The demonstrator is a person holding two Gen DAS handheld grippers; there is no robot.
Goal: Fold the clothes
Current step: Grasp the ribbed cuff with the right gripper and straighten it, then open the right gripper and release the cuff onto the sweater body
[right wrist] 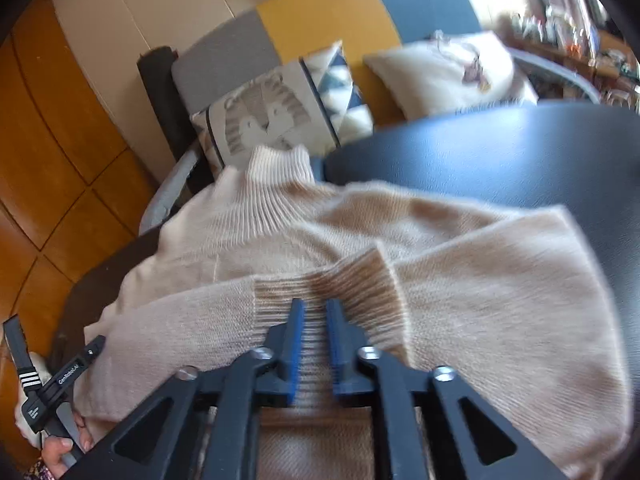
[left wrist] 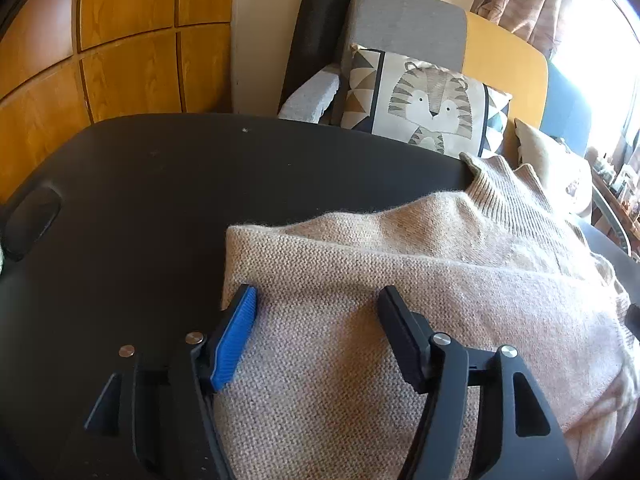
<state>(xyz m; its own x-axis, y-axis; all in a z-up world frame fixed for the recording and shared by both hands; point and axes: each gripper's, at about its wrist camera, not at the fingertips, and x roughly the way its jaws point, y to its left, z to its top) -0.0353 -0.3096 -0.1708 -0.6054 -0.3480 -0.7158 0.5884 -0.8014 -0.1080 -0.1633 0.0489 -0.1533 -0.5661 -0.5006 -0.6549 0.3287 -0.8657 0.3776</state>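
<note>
A beige knit turtleneck sweater point(left wrist: 400, 300) lies on the black table point(left wrist: 140, 200), its collar at the far edge. My left gripper point(left wrist: 318, 300) is open, its blue-padded finger point(left wrist: 236, 340) at the sweater's folded left edge and the other finger over the knit. In the right wrist view the sweater point(right wrist: 280, 224) has a sleeve laid across its body. My right gripper point(right wrist: 315, 308) is shut on the sleeve's ribbed cuff point(right wrist: 340, 280), which shows between the blue pads.
A sofa with a tiger-print cushion point(left wrist: 424, 100) and a cream cushion point(right wrist: 452, 68) stands behind the table. Wooden cabinet doors point(left wrist: 128, 40) fill the left. Bare tabletop point(right wrist: 500, 152) lies right of the sweater. A hand point(right wrist: 60, 452) shows at the lower left.
</note>
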